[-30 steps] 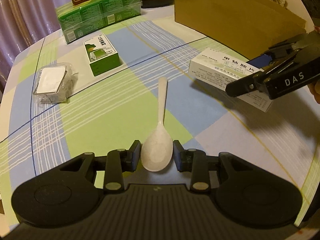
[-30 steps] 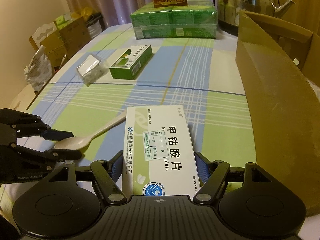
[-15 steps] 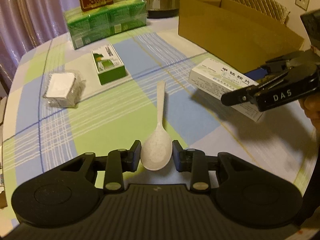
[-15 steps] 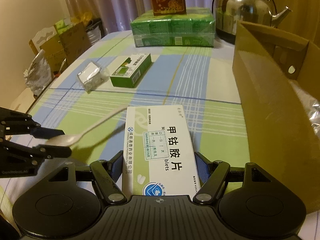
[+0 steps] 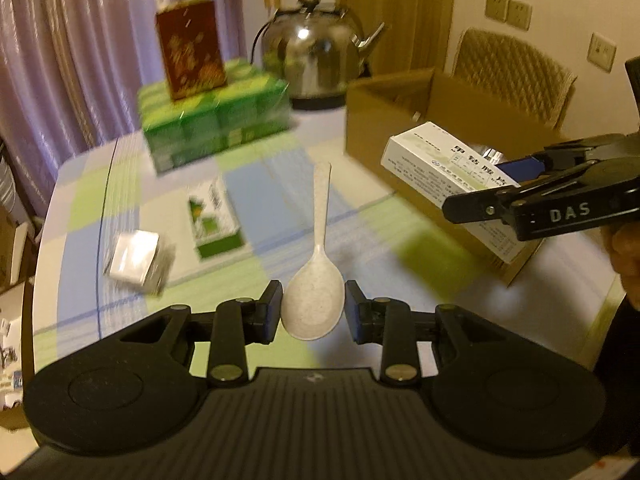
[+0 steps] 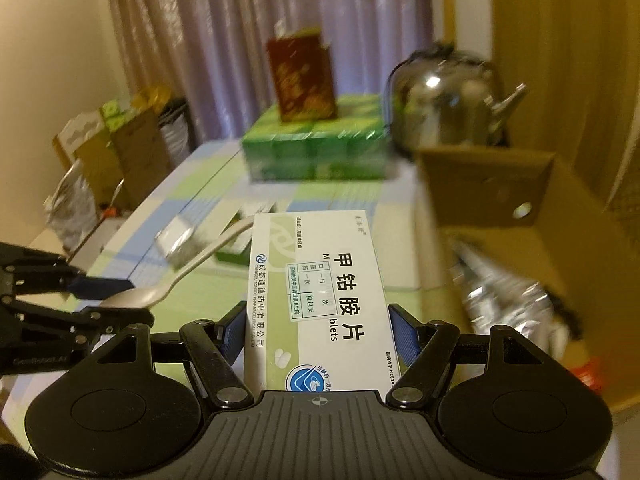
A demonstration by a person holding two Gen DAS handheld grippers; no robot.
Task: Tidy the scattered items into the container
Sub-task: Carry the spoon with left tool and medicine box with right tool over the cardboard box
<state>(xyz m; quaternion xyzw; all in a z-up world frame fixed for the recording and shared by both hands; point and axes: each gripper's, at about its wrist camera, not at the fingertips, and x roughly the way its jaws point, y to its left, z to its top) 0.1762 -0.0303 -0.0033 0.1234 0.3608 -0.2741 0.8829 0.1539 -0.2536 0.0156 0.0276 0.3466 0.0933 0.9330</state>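
Transport step: your left gripper (image 5: 313,311) pinches the white spoon (image 5: 316,280) above the desk (image 5: 80,288), your right gripper (image 6: 316,334) clamps the medicine box (image 6: 320,292), seemingly at the cardboard box (image 6: 560,216) rim; next, move over the opening and release.

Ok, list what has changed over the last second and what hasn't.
Both loads went up off the table: the left hand-held gripper raised the white spoon, and the right hand-held gripper carried the white medicine box up toward the open cardboard box, now level with its rim. No grip changed. The green box, the wrapped packet and the kettle stayed put.
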